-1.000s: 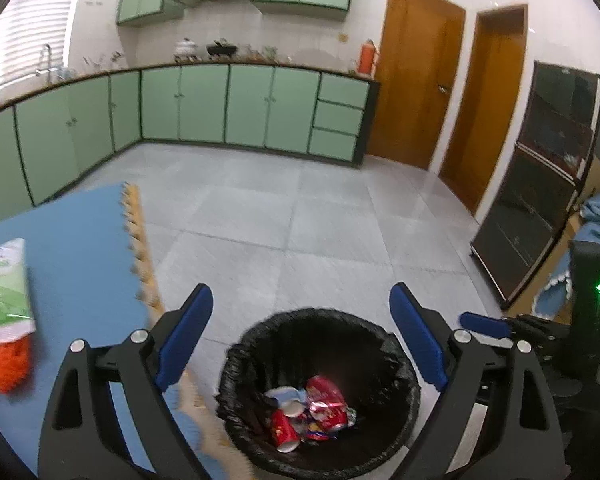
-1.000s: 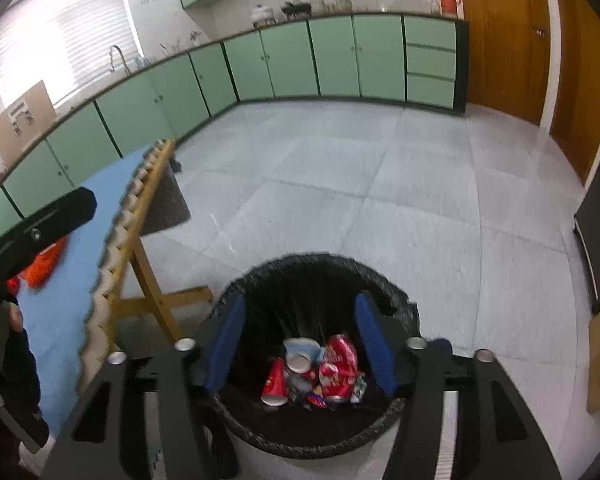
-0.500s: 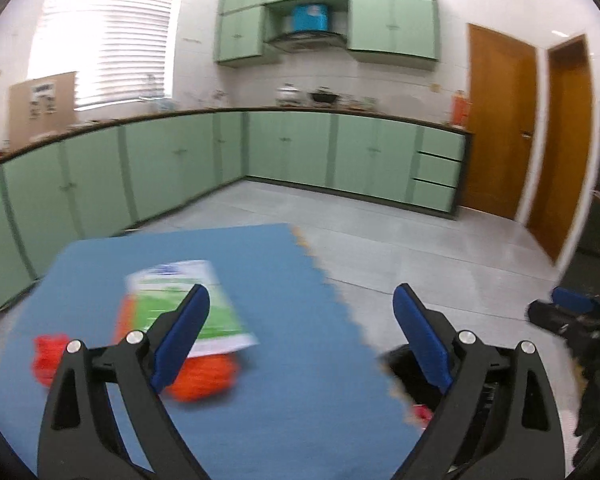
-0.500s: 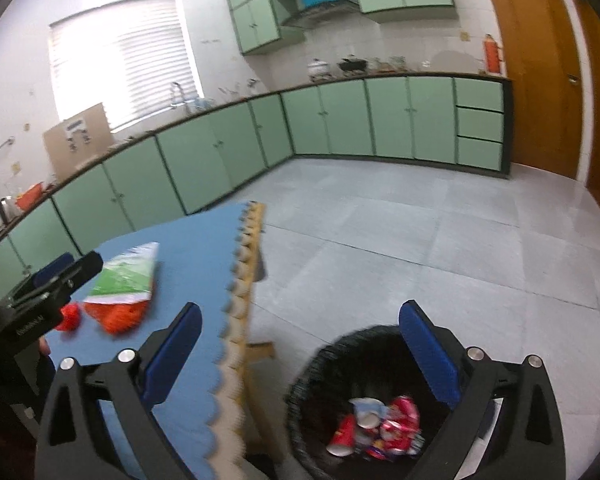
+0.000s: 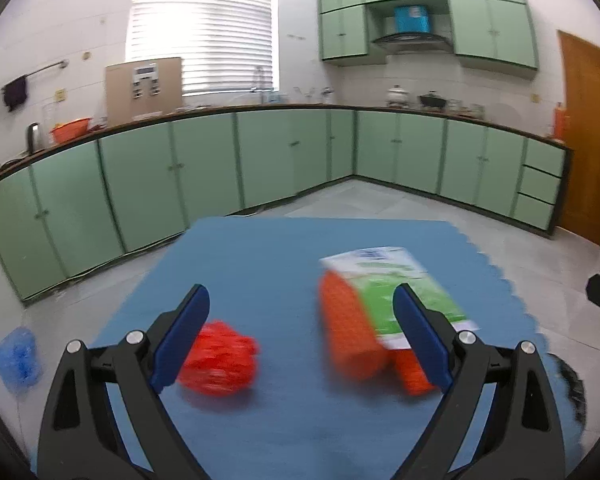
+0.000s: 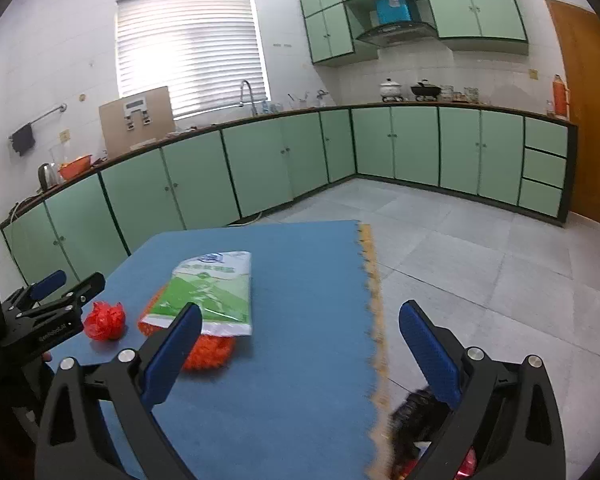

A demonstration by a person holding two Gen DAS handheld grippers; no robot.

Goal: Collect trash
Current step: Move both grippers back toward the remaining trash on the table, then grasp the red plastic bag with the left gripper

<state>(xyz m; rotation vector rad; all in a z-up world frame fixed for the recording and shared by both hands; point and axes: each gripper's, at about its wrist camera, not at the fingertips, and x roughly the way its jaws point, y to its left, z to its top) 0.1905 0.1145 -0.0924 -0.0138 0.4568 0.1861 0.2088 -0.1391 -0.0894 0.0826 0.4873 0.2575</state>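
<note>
A crumpled red wrapper [image 5: 220,358] lies on the blue table mat [image 5: 284,264], just beside my left gripper's left finger. A green and white bag [image 5: 396,284] lies over an orange mesh item [image 5: 350,332] to its right. My left gripper [image 5: 300,340] is open and empty above the mat, facing these items. My right gripper [image 6: 300,354] is open and empty over the mat's [image 6: 308,280] right part. In the right wrist view the red wrapper [image 6: 105,320], bag [image 6: 212,292] and orange mesh [image 6: 208,350] sit left of centre. The black trash bin [image 6: 416,412] shows below the table edge.
Green kitchen cabinets [image 5: 260,160] line the far walls. The grey tiled floor [image 6: 480,248] lies right of the table. A blue item [image 5: 18,354] lies on the floor at the left. The left gripper's body [image 6: 40,316] shows at the left of the right wrist view.
Both grippers swung away from the trash bin and up over the table. The left gripper moved further left, bringing the red wrapper between its fingers' line of sight. Both stayed open.
</note>
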